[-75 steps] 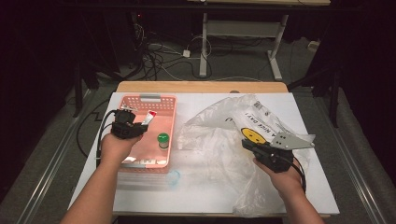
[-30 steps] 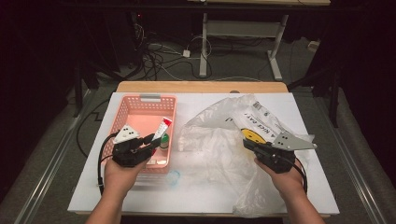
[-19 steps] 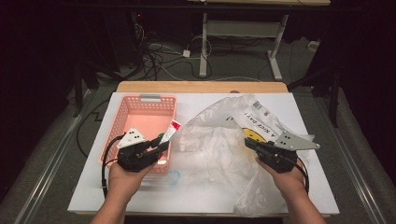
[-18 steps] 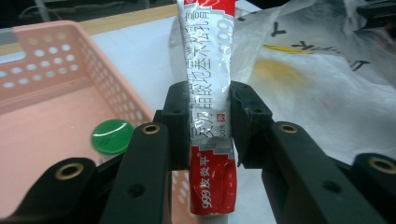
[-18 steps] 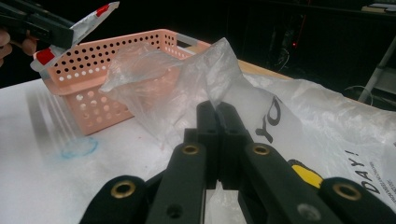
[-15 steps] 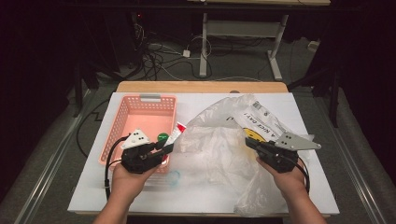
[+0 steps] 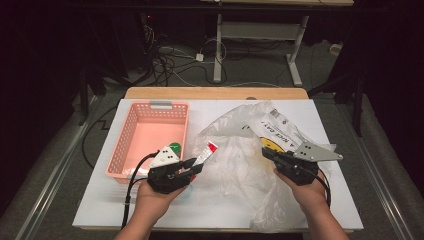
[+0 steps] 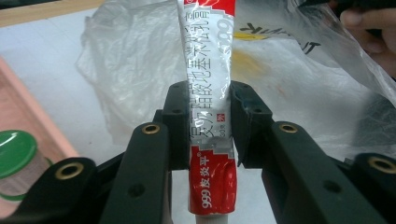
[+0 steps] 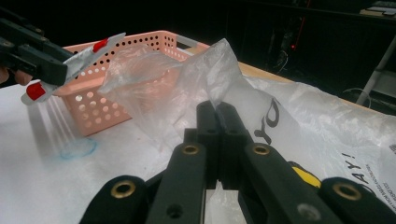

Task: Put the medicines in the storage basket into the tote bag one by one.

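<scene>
In the high view the left gripper holds a red-and-silver ointment tube just past the near corner of the pink basket, its far end aimed at the crumpled clear plastic bag on the white table. The right gripper lifts the bag's edge; a green-capped jar stays in the basket.

In the left gripper view the fingers pinch the tube across its lower middle, cap end toward the camera. It looks light and soft-walled, with slick foil, so a hard squeeze could dent it or push paste out; the firmer shoulder near the cap is probably the safer hold.

In the right gripper view the fingers are pressed together on a fold of bag film. The film is thin, limp and slippery, and whether the mouth is truly open is hard to tell.
</scene>
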Motion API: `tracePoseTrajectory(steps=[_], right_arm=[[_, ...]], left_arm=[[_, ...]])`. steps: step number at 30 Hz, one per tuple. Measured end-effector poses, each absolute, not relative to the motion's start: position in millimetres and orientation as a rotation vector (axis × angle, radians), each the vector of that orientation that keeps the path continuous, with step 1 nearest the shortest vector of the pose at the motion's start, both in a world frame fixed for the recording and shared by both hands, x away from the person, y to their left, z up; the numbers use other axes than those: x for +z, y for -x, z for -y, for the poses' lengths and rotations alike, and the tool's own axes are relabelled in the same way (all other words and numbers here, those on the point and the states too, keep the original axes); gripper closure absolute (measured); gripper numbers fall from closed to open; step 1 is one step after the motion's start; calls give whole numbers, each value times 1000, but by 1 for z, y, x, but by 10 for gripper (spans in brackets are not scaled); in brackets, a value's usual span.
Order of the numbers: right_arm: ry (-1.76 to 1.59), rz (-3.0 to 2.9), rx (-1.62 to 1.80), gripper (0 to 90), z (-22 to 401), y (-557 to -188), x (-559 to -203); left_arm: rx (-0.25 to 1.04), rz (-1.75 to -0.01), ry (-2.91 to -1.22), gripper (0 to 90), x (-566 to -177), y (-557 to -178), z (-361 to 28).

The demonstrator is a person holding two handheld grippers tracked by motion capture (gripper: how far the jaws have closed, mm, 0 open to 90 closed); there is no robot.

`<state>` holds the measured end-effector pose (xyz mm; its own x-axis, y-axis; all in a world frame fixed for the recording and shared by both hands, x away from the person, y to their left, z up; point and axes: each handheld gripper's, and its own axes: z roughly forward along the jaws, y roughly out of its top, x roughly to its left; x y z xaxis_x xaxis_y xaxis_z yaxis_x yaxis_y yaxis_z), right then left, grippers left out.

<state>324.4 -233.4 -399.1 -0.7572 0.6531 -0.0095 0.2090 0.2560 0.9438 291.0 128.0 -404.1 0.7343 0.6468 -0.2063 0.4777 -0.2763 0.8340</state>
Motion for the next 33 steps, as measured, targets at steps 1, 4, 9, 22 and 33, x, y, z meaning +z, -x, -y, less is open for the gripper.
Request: tracePoseTrajectory(steps=[1,4,9,22,33], right_arm=[[-781,-2134,1508,900,234,-324,-399],[-779,-2134,1519,900,234,-324,-399],[-775,-2130,1520,900,233,-323,-398],[-772,-2123,1529,900,232,-323,-397],[-775,-2116,1519,900,231,-322,-396]], left_arm=[[216,-857,-1944,683,-406,-291,-125],[209,-853,-1973,683,-411,-291,-118],[199,-836,-2000,683,-417,-291,-107],[184,-808,-2055,684,-431,-296,-87],[166,-814,-2067,683,-440,-303,-73]])
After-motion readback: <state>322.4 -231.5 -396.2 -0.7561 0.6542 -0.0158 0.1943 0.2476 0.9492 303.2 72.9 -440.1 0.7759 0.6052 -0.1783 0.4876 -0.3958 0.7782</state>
